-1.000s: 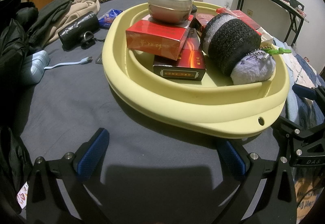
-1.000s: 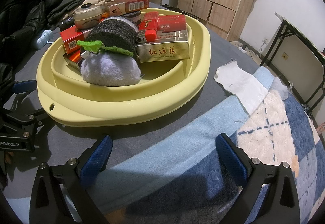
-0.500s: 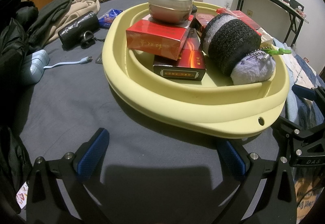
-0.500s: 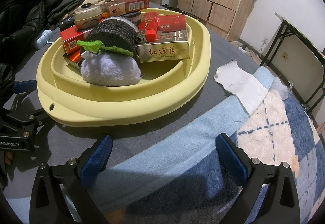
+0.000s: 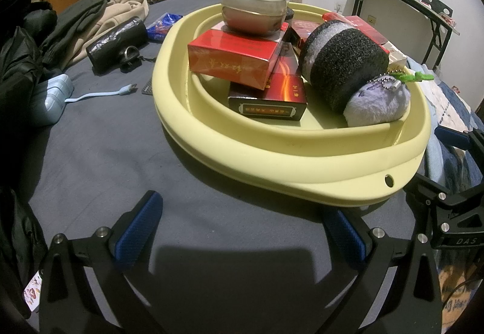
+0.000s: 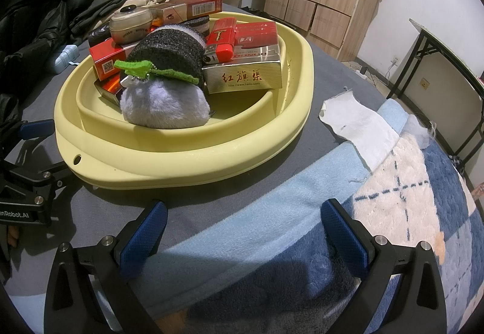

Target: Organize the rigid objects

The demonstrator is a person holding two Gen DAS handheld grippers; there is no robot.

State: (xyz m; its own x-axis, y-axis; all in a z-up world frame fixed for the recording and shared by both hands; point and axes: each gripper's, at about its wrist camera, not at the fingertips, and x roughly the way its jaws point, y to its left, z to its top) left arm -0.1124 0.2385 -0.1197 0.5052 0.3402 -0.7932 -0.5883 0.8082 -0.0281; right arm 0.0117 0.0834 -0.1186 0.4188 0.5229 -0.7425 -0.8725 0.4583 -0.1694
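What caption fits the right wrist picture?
Open right gripper hovers before a pale yellow plastic basin holding red boxes and a fuzzy grey plush toy.

We see the basin (image 5: 272, 158) at frame centre in the left wrist view, boxes (image 5: 236, 58) stacked in its left half, a jar (image 5: 254, 11) on top, a plush toy (image 5: 351, 73) lying at their right. Clothes (image 5: 75, 28) lie upper left, behind a charger cable (image 5: 99, 94).

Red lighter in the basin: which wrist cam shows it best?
Right wrist view. The red lighter lies in plain sight on the gold box, beside the plush roll. In the left wrist view the roll and stacked boxes hide it; I can't pick it out.
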